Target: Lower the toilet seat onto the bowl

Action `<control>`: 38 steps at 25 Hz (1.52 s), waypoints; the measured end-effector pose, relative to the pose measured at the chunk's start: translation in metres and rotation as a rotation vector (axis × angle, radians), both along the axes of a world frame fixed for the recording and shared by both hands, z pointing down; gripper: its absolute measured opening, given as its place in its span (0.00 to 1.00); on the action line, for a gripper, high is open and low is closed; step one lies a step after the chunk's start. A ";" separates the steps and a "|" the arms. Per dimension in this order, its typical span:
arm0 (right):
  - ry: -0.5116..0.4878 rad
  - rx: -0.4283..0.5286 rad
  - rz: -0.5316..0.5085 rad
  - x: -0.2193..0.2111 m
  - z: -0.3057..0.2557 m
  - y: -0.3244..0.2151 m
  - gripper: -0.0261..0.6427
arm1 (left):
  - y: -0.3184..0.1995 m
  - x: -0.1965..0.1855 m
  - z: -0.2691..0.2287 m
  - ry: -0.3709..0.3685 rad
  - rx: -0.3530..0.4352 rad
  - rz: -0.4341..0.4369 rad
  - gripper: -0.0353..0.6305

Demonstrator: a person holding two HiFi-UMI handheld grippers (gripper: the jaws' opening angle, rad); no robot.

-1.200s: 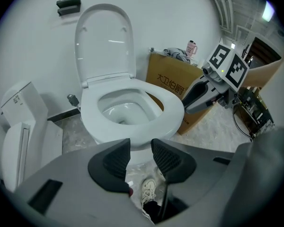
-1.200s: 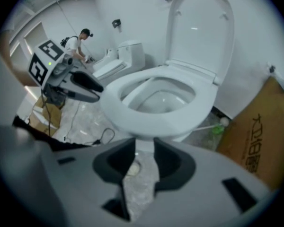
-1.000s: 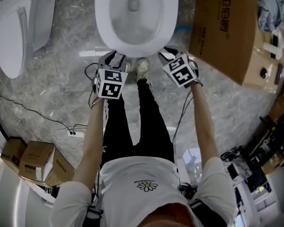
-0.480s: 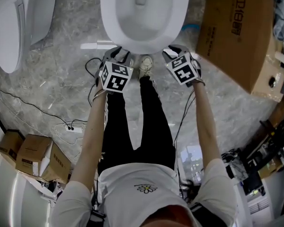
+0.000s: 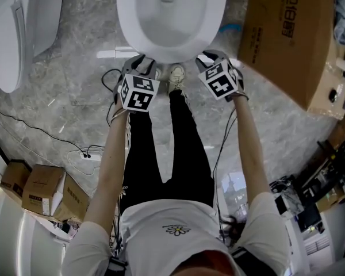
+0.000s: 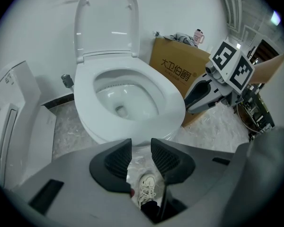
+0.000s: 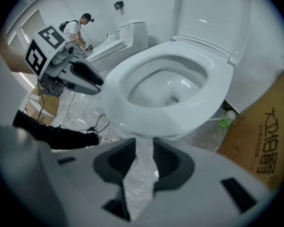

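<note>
The white toilet (image 5: 132, 36) stands at the top of the head view. Its lid (image 6: 106, 22) is upright against the wall. A flat white seat ring (image 7: 217, 86) appears to lie on the bowl rim (image 6: 173, 105). My left gripper (image 5: 139, 62) hovers just before the bowl's front left, clear of it. Its jaws (image 6: 141, 148) are closing, with only floor and a shoe showing between them. At the bowl's front right my right gripper (image 5: 210, 56) is open, and nothing lies in its gap (image 7: 144, 148).
A large cardboard box (image 5: 287, 39) stands close to the right of the toilet. A second toilet (image 5: 11, 33) is at far left. Cables (image 5: 86, 154) and small boxes (image 5: 40, 191) lie on the marble floor. The person's shoe (image 5: 173, 79) is between the grippers.
Both grippers have edged slightly towards the bowl's front, staying side by side. The head view has shifted a little. The toilet looks unchanged.
</note>
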State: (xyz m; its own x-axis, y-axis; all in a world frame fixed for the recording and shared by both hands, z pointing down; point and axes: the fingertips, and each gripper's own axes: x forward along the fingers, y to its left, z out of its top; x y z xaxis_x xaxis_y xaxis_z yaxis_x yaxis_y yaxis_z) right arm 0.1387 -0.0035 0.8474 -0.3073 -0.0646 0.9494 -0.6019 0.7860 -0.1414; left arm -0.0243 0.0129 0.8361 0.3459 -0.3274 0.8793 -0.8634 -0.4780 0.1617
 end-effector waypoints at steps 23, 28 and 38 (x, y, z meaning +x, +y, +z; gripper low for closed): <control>-0.048 0.136 0.176 -0.004 -0.065 -0.048 0.21 | -0.044 -0.016 -0.057 -0.024 0.080 -0.041 0.26; -0.116 0.294 0.213 -0.016 -0.171 -0.101 0.21 | -0.089 -0.013 -0.151 0.030 0.181 -0.101 0.26; -0.443 0.638 0.445 -0.044 -0.456 -0.142 0.13 | -0.145 0.002 -0.441 0.156 0.602 -0.194 0.21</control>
